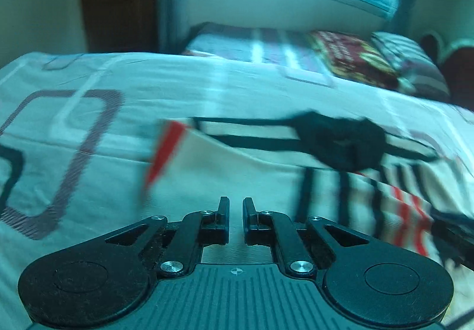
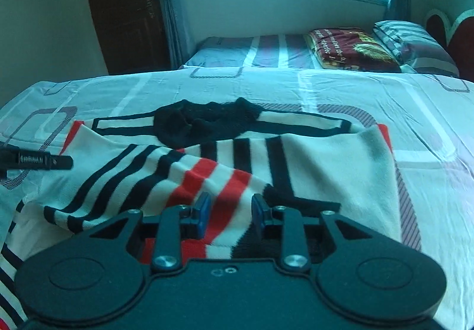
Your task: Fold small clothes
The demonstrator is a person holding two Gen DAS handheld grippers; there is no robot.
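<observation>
A small white knit sweater (image 2: 331, 158) with black and red stripes lies flat on the bed, its black collar (image 2: 204, 122) toward the window. One striped sleeve (image 2: 166, 178) is pulled across the body. My right gripper (image 2: 230, 210) is shut on that sleeve, whose red and white fabric fills the gap between the blue pads. In the left wrist view the sweater (image 1: 237, 170) is blurred. My left gripper (image 1: 236, 210) hovers over its near part, jaws shut with nothing between them. One of its black fingers (image 2: 44, 162) shows at the sweater's left edge.
The patterned bedsheet (image 2: 429, 128) stretches to the left and right of the sweater. A folded maroon blanket (image 2: 352, 48) and a striped pillow (image 2: 414, 42) lie at the far end. A dark wardrobe (image 2: 124, 4) stands at the back left, beside the window.
</observation>
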